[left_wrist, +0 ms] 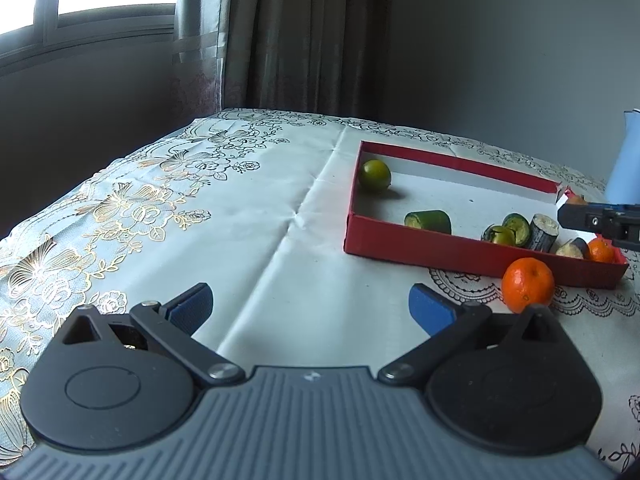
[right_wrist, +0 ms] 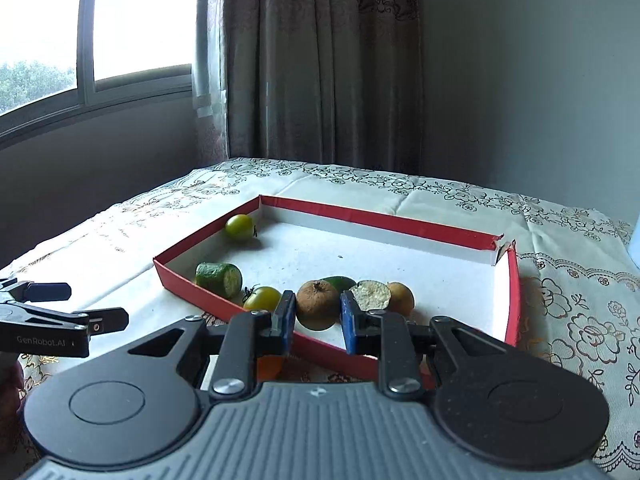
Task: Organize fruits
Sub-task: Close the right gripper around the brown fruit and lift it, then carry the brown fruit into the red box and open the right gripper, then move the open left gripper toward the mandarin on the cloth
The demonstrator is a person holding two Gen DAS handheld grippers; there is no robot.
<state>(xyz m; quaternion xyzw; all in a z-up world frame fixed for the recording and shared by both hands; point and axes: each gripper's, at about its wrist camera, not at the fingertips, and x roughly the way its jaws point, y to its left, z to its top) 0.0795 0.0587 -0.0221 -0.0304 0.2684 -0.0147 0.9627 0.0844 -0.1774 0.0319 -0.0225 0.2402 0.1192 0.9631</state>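
A shallow red box [right_wrist: 384, 220] with a white floor lies on the flowered tablecloth. My right gripper [right_wrist: 317, 318] is shut on a round brown fruit [right_wrist: 318, 308], held just above the box's near rim. Behind it lie a cut pale-faced piece [right_wrist: 372, 294], another brownish fruit [right_wrist: 402, 298], a green tomato [right_wrist: 262, 298], a cucumber piece [right_wrist: 219, 279] and a yellow-green fruit [right_wrist: 239, 226]. My left gripper [left_wrist: 312, 308] stands open over bare cloth, left of the box [left_wrist: 440, 244]. An orange mandarin [left_wrist: 528, 284] rests on the cloth beside its right finger, outside the box.
The right gripper's fingers [left_wrist: 588, 220] reach in over the box's right end. A pale blue container [left_wrist: 624, 156] stands at the far right. Curtains, a window and a wall lie beyond the table's far edge. The cloth left of the box holds nothing.
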